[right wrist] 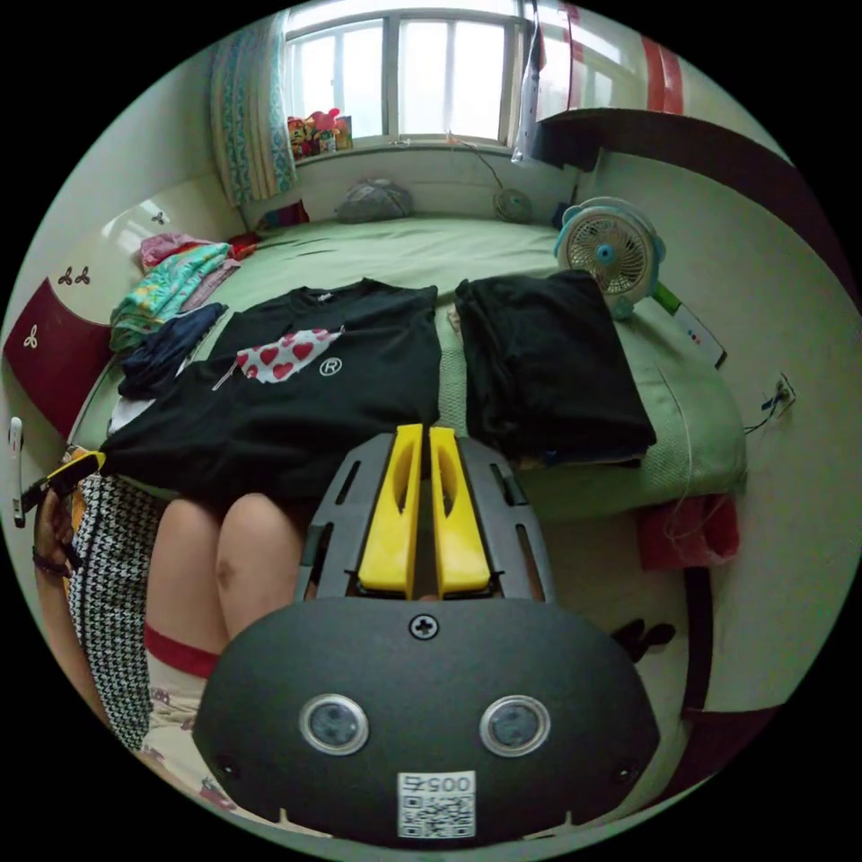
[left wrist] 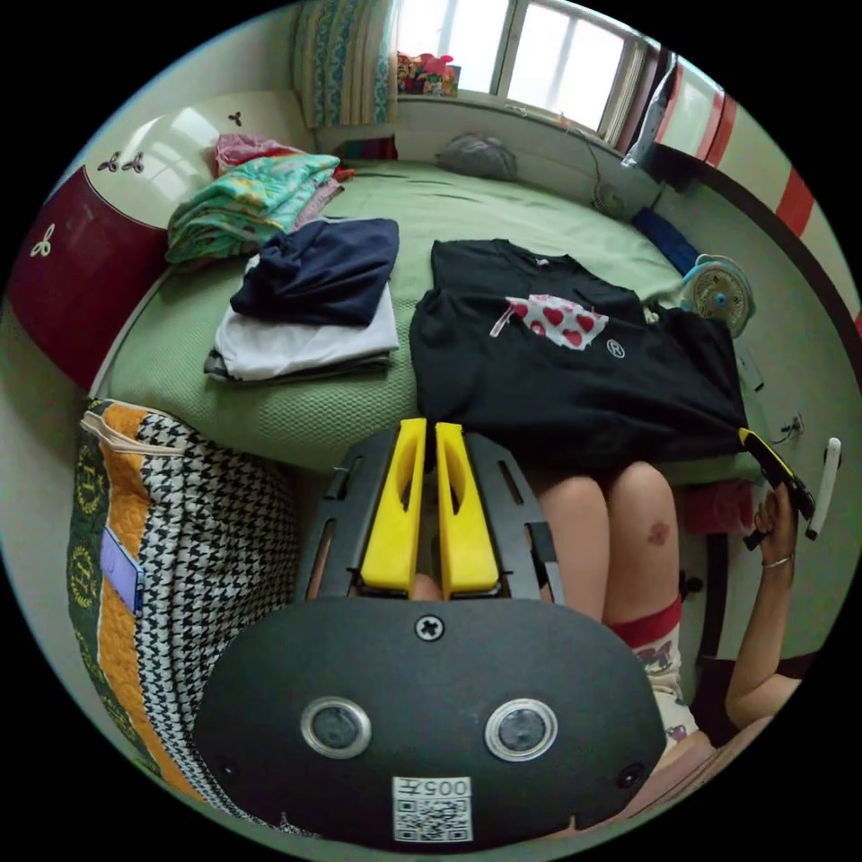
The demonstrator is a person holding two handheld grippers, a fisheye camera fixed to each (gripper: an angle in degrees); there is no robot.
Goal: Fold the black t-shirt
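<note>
While the black t-shirt [left wrist: 575, 377] lies spread flat on the green bed [left wrist: 359, 413], its lower hem hangs over the edge onto the person's knees [left wrist: 611, 503]. Both the left gripper [left wrist: 429, 431] and the right gripper [right wrist: 415, 435] have their yellow jaws together, holding nothing. A folded black pile [right wrist: 548, 368] lies just beside the shirt, a stack of folded clothes [left wrist: 305, 314] on its other side, and a houndstooth bag [left wrist: 180, 575] stands by the bed.
</note>
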